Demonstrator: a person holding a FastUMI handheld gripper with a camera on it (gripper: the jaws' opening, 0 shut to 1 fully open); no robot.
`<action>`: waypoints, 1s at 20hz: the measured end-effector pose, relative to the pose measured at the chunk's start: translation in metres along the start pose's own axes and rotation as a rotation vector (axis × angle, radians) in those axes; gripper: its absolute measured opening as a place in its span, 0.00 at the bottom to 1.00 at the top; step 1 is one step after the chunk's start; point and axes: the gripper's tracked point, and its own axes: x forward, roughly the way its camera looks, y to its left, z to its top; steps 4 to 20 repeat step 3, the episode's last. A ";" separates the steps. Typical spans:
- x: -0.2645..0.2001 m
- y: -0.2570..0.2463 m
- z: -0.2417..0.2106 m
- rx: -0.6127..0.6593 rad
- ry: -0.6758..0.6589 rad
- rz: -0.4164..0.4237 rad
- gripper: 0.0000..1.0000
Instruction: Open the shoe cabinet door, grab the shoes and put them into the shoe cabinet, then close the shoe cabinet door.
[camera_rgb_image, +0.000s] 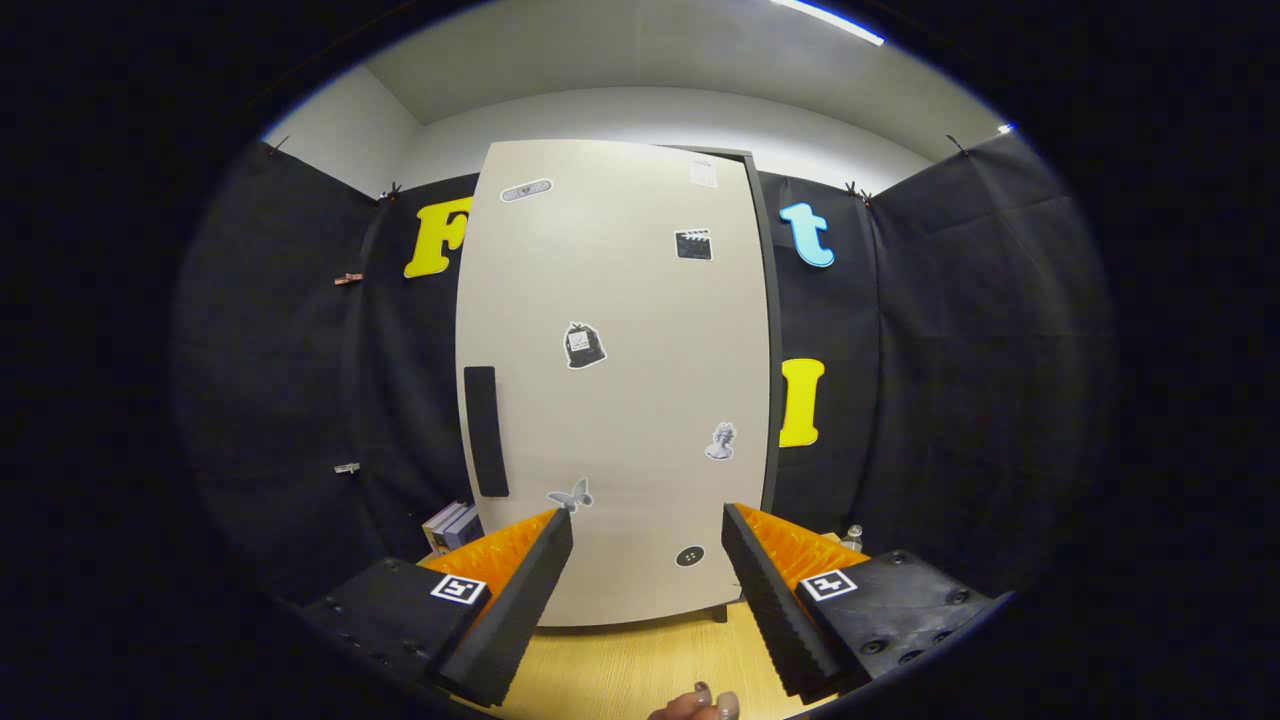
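Observation:
The tall beige shoe cabinet (610, 380) stands straight ahead, its door shut and dotted with small stickers. A dark vertical handle (485, 430) sits near the door's left edge, low down. My gripper (648, 535) is open in front of the door's lower part, with nothing between its fingers. The left finger (520, 590) is just below and right of the handle, some way back from the door. No shoes are in sight.
Black cloth walls surround the cabinet on both sides. A few books (452, 525) lie on the floor left of the cabinet, and a small bottle (852, 538) stands to its right. Wooden floor (640, 660) runs below, with a person's fingertips (700, 705) at the near edge.

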 end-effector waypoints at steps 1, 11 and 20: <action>0.000 -0.001 0.000 0.005 -0.001 0.000 0.98; 0.000 -0.002 0.003 0.011 -0.005 -0.001 0.98; 0.000 -0.002 0.003 0.011 -0.005 -0.001 0.98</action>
